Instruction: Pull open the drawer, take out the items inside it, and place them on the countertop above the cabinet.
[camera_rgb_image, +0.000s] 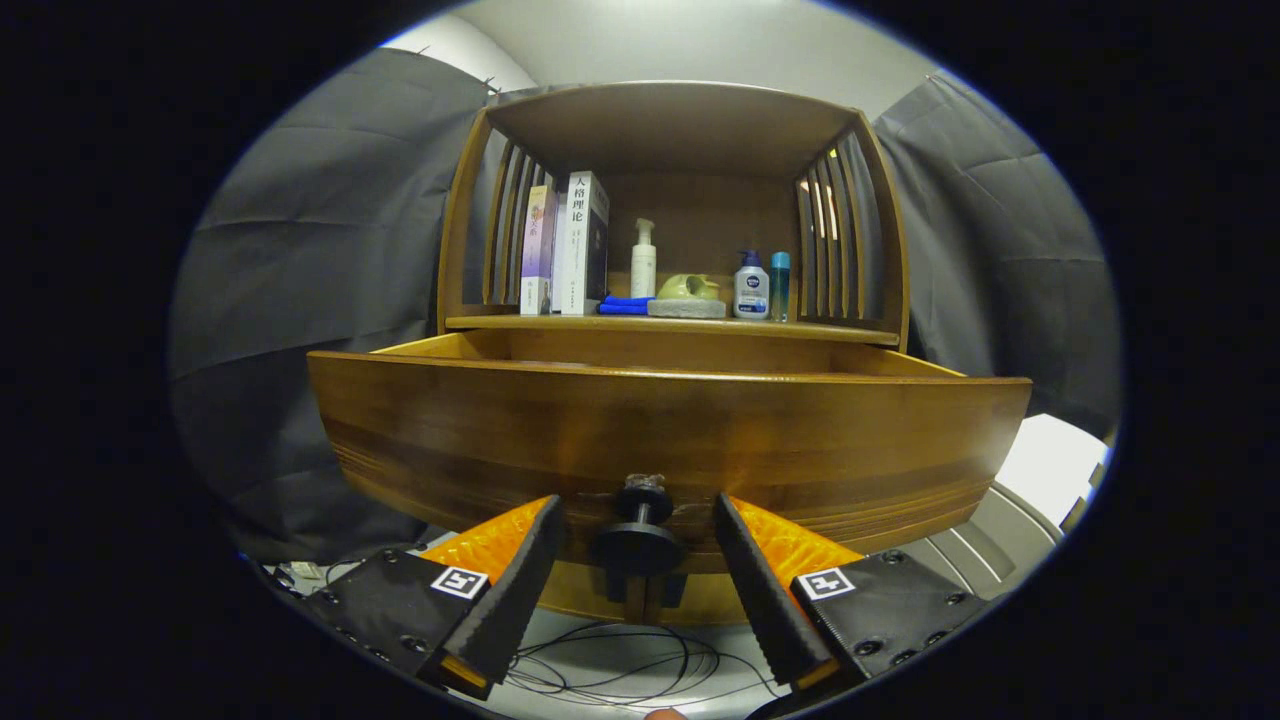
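Gripper view: drawer (660, 440) seen pulled well out of cabinet (672, 130); contents hidden behind drawer front. Gripper (640, 515) fingers spread wide either side of knob (638, 535), nothing gripped. Opening step judged done; next, gripper to be lifted over front to reach inside. Countertop (480, 322) crowded with books (565, 245) and bottles (750, 285). Cables (620, 665) seen on floor, grey cloth behind.

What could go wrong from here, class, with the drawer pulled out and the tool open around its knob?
1. The drawer already stands well out; pulling further might drag it off its runners.
2. The tool is open, fingers either side of the knob without pressing; lifting carelessly could snag it.
3. The drawer front hides the contents, so reaching in blind may miss them.
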